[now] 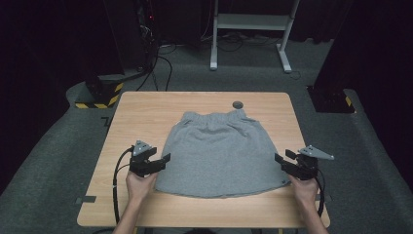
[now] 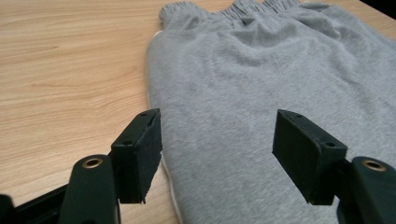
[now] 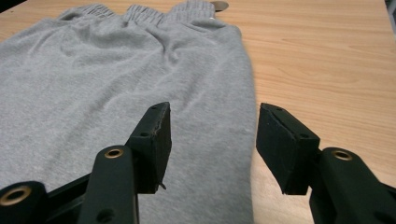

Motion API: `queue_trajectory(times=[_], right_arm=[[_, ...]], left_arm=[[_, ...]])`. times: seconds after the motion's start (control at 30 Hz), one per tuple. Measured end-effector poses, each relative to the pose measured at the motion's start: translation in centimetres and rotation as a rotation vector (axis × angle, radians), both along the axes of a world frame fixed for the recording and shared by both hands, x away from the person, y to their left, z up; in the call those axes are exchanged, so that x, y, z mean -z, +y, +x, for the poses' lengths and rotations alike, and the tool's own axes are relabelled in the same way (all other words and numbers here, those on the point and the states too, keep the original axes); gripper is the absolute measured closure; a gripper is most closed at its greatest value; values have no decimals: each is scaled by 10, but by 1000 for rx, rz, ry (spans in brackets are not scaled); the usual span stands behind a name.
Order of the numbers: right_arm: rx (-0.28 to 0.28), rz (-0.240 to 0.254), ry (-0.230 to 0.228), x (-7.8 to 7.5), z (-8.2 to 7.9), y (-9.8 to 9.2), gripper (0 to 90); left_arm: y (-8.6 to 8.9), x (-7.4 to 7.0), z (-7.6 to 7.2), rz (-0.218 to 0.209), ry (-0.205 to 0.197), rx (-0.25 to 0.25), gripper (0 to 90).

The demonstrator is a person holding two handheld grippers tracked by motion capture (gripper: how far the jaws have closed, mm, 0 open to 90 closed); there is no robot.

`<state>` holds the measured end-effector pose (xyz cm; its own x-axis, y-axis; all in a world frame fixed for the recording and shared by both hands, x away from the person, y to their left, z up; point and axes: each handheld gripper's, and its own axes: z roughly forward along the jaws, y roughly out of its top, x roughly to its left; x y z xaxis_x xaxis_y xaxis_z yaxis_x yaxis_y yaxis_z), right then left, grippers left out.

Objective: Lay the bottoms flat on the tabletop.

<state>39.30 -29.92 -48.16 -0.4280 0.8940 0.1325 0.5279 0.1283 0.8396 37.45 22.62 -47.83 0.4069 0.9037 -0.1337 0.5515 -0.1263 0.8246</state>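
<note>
On the wooden table (image 1: 136, 109) the grey skirt (image 1: 216, 151) lies flat between your left gripper (image 1: 164, 159) and right gripper (image 1: 278, 159), both wide open and empty, so pinch each side edge evenly.

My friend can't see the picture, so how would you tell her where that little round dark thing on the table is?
Start at the wooden table and find the grey skirt lying flat in its middle. Follow the skirt up to its gathered waistband, at the table's far edge. Just beyond the waistband's right end sits a small dark grey disc, the one round thing on the wood.
</note>
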Motion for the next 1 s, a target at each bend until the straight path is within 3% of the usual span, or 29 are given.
queue_trajectory(times=[0.63, 1.0], right_arm=[[40, 4, 36, 13, -11, -15, 482], [70, -40, 55, 22, -12, -18, 497]], left_arm=[[15, 12, -9, -3, 30, -40, 345], [18, 21, -8, 29, 53, -62, 347]])
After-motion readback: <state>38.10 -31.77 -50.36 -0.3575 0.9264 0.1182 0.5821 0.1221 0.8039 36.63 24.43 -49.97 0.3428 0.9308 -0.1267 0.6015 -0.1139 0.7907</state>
